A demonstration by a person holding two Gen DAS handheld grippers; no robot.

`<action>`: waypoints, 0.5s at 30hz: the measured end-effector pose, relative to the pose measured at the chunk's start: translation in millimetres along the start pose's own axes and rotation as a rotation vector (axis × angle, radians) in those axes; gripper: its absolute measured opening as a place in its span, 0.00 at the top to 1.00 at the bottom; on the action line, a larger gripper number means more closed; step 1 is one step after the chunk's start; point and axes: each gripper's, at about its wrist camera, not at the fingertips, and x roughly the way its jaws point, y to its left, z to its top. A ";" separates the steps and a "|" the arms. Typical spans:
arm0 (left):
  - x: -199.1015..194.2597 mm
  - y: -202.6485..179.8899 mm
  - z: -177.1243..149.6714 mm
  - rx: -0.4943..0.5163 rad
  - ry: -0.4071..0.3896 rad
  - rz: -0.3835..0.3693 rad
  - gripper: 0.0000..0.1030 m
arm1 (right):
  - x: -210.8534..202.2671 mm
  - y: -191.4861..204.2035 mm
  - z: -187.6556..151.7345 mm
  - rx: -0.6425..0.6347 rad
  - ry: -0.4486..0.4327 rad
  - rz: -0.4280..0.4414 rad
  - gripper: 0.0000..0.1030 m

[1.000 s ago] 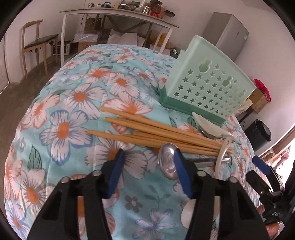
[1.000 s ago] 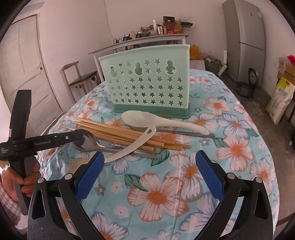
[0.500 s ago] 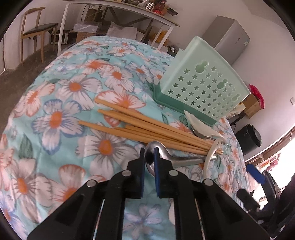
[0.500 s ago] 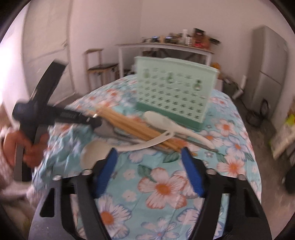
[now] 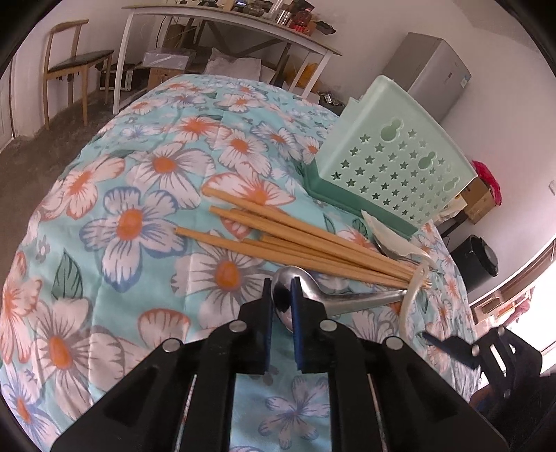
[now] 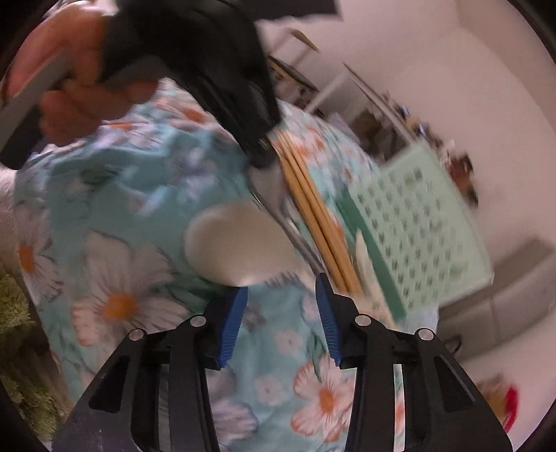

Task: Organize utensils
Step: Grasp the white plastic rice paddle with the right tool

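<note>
My left gripper (image 5: pixel 282 299) is shut on the bowl of a metal spoon (image 5: pixel 347 297) lying on the flowered tablecloth. Just beyond it lies a bundle of wooden chopsticks (image 5: pixel 295 240). A white spoon (image 5: pixel 392 240) rests against the base of the green star-punched holder (image 5: pixel 392 167). My right gripper (image 6: pixel 281 306) is rolled and blurred, and its jaws are closing. Another white spoon's bowl (image 6: pixel 239 240) sits just ahead of its left fingertip, its neck near the gap; the pads touch nothing. That view also holds the chopsticks (image 6: pixel 312 201) and the holder (image 6: pixel 417 222).
A person's hand (image 6: pixel 80 80) holds the left gripper's black body (image 6: pixel 208 69) at the top of the right wrist view. Behind the cloth-covered table stand a white table (image 5: pixel 222 21), a wooden chair (image 5: pixel 69 62), a grey fridge (image 5: pixel 427 69) and a black bin (image 5: pixel 476 257).
My left gripper has shut on the metal spoon's bowl and stayed there. My right gripper has rolled, swung left toward the white spoon's bowl, and its jaws have narrowed.
</note>
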 end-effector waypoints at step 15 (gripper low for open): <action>-1.3 9.4 -2.8 -0.025 -0.006 -0.043 0.91 | 12.5 30.5 19.3 -0.296 -0.082 -0.112 0.87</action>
